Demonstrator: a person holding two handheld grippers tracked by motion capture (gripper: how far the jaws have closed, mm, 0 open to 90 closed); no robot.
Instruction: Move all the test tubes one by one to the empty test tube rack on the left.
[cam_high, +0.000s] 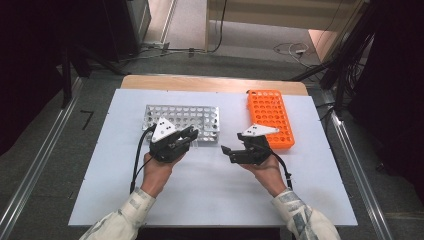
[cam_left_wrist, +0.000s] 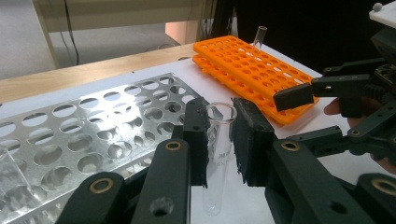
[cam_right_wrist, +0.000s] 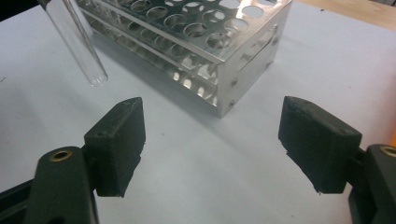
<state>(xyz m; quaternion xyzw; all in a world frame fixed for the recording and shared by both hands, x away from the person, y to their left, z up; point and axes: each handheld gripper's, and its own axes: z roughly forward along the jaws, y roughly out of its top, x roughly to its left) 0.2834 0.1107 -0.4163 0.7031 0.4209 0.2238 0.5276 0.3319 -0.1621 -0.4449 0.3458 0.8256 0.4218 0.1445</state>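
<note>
While our left gripper (cam_left_wrist: 219, 140) clamps a glass tube (cam_left_wrist: 218, 154) upright between its pads, just past the metal rack's (cam_high: 182, 120) near corner, our right gripper (cam_right_wrist: 212, 144) stands released with nothing between its jaws, the tube ahead of it and the orange rack (cam_high: 270, 117) just behind.

The test tube (cam_left_wrist: 219, 154) is clear, glossy glass, pinched between matt black fingers (cam_left_wrist: 198, 135) with rough, rubbery faces. To the left, the perforated rack (cam_left_wrist: 93, 126) is shiny bare metal, mirror-bright. The far-right rack (cam_left_wrist: 252, 65) is smooth orange plastic. The surface (cam_right_wrist: 187, 186) is a matt white sheet over pale wood.
</note>
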